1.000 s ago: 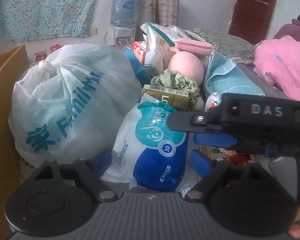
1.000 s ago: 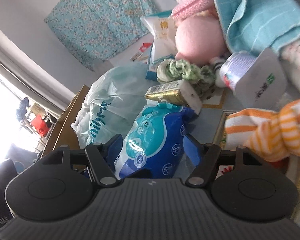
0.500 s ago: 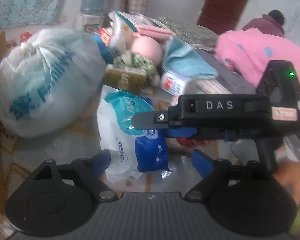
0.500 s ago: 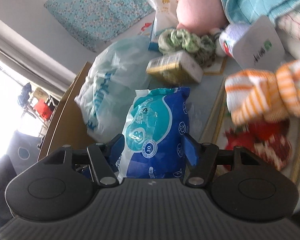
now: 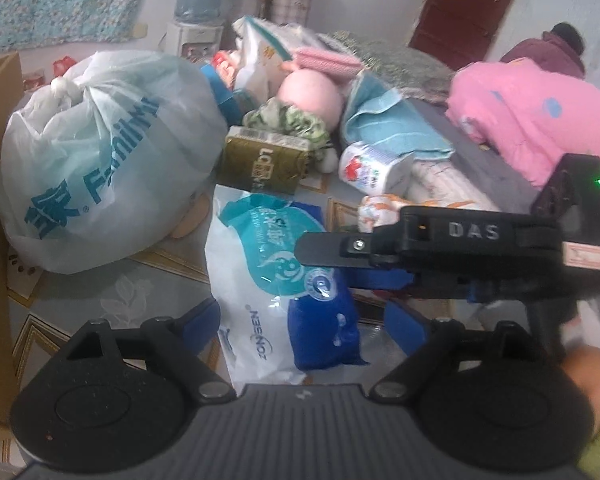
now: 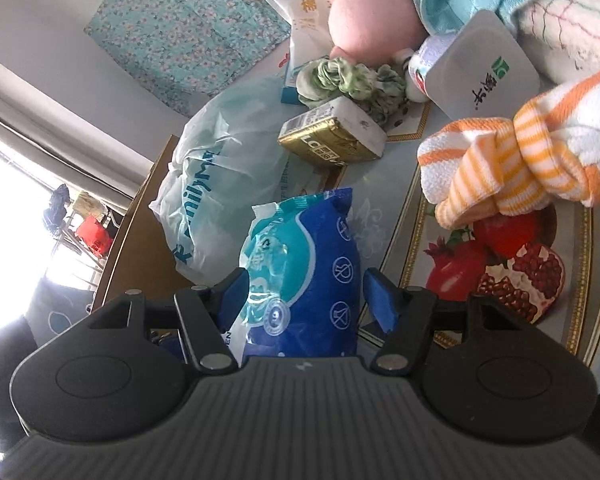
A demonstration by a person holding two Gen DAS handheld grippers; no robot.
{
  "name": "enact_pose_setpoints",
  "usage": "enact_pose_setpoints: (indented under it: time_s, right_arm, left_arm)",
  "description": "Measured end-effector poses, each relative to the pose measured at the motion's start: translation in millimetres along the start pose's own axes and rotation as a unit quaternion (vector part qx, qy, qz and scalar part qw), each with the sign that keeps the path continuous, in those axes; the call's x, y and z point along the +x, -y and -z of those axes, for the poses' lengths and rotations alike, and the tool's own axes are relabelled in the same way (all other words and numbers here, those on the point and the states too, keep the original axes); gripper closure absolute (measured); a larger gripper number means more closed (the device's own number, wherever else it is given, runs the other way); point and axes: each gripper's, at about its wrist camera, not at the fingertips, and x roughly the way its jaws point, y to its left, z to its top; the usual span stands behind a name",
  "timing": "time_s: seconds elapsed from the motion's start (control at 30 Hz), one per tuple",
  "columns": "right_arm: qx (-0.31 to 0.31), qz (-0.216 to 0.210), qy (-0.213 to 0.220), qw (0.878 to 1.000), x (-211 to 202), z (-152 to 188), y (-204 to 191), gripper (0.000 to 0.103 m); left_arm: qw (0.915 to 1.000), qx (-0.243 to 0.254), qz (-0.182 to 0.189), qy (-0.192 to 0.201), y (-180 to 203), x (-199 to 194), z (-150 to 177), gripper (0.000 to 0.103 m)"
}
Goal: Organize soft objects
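The blue pack [image 6: 300, 272] lies on the table [image 6: 384, 184] between the right gripper [image 6: 304, 300]'s half-spread fingers, seemingly ungripped, the left gripper [image 5: 300, 320] wide and empty above it, so a shallow pinch on slick film could slip off.

Soft daylight; window [image 6: 24, 208] glare blown out; fisheye edges blurred
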Motion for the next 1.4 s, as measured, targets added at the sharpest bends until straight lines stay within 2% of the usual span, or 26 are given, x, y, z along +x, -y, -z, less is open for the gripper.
enact_pose_setpoints:
  time_s: [0.23,0.5,0.67,0.93,1.17,1.4]
  right_arm:
    - [0.002,-0.002,-0.009,1.000,12,1,-1,0.040]
    - [-0.007,0.001,-0.010,1.000,17,-1,-4,0.041]
    - [-0.016,0.002,-0.009,1.000,19,0,-6,0.042]
    - [-0.022,-0.006,-0.002,1.000,13,1,-13,0.049]
    - [-0.040,-0.025,0.016,0.999,-7,-1,-34,0.049]
    - [-0.113,-0.090,0.021,0.989,-14,-25,-101,0.049]
  left_arm:
    - [0.9993,0.006,-0.026,-0.025,0,18,-5,0.014]
    - [0.9995,0.002,-0.015,-0.028,-2,24,-7,0.014]
    - [0.9996,0.015,-0.016,-0.020,4,25,-6,0.021]
    - [0.9992,0.031,-0.025,-0.006,16,18,-6,0.025]
    - [0.9978,0.044,-0.037,0.032,27,-12,-8,0.026]
    - [0.9891,0.041,-0.091,0.108,21,-80,-27,0.026]
